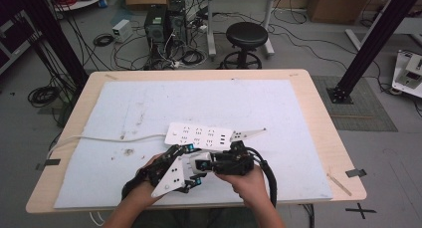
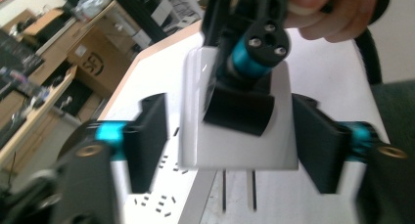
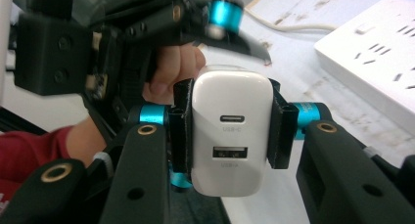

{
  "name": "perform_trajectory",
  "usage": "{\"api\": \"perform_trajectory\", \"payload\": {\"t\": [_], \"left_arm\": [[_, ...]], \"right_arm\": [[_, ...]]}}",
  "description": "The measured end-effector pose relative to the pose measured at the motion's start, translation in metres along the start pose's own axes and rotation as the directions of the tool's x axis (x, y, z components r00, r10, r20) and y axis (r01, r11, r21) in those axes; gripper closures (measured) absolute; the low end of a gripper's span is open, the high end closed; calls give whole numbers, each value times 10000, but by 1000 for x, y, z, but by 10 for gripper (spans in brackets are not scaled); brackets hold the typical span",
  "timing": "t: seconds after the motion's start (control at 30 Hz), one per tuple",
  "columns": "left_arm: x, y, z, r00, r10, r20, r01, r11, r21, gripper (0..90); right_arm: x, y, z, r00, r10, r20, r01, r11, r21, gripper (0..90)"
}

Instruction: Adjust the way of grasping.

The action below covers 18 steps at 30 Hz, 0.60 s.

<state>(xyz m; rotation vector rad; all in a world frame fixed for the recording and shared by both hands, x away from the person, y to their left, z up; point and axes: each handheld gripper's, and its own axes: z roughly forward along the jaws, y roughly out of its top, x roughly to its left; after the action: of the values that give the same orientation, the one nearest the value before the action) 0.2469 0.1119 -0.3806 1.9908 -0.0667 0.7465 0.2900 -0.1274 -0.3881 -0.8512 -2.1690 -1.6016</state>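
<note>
The charger (image 3: 231, 138) was a small white block with two ports on its face. It sat between the two black jaws of the right gripper (image 3: 230, 131), which pressed on both its sides and held it tight. The left gripper (image 2: 230, 145) was wide open around the charger, and its jaws did not touch it. Two metal prongs stuck out of the charger. Both grippers were close together above the white mat (image 1: 149, 103), just near a white power strip (image 1: 199, 135).
</note>
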Motion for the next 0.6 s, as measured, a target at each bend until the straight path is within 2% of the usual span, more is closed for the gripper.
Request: {"api": "perform_trajectory", "payload": {"t": [0.1,0.17,0.23,0.27,0.3,0.4,0.43,0.47,0.5,0.57,0.6], "left_arm": [[3,-2,-3,9998,-197,34,197,9998,88,231],[9,-6,-8,9986,-522,33,521,9983,273,207],[9,-6,-8,9986,-522,33,521,9983,273,195],[15,-9,-14,9972,-741,55,738,9960,507,195],[20,-11,-18,9959,-902,61,896,9938,657,182],[24,-11,-22,9952,-983,-11,980,9919,806,182],[36,-13,-30,9910,-1338,2,1331,9857,1032,182],[36,-13,-30,9910,-1338,2,1331,9857,1032,182],[40,-14,-34,9890,-1480,60,1463,9826,1141,182],[40,-14,-34,9890,-1480,60,1463,9826,1141,182],[56,-18,-44,9776,-2098,132,2055,9668,1517,178]], "right_arm": [[-1,2,-4,9999,-117,91,118,9999,-125,633],[-1,6,-13,9986,-309,432,321,9991,-272,633],[-1,7,-16,9980,-359,530,376,9988,-316,633],[-1,7,-16,9980,-359,530,376,9988,-316,633],[-2,12,-22,9959,-511,744,539,9979,-372,633],[-3,16,-29,9940,-599,921,638,9971,-409,634],[-4,21,-37,9908,-680,1168,734,9964,-422,633],[-4,21,-37,9908,-680,1168,734,9964,-422,633],[-4,24,-40,9893,-704,1280,763,9962,-416,633],[-5,26,-44,9886,-713,1325,775,9961,-419,633],[-6,35,-56,9806,-928,1726,1004,9943,-359,633]]}}
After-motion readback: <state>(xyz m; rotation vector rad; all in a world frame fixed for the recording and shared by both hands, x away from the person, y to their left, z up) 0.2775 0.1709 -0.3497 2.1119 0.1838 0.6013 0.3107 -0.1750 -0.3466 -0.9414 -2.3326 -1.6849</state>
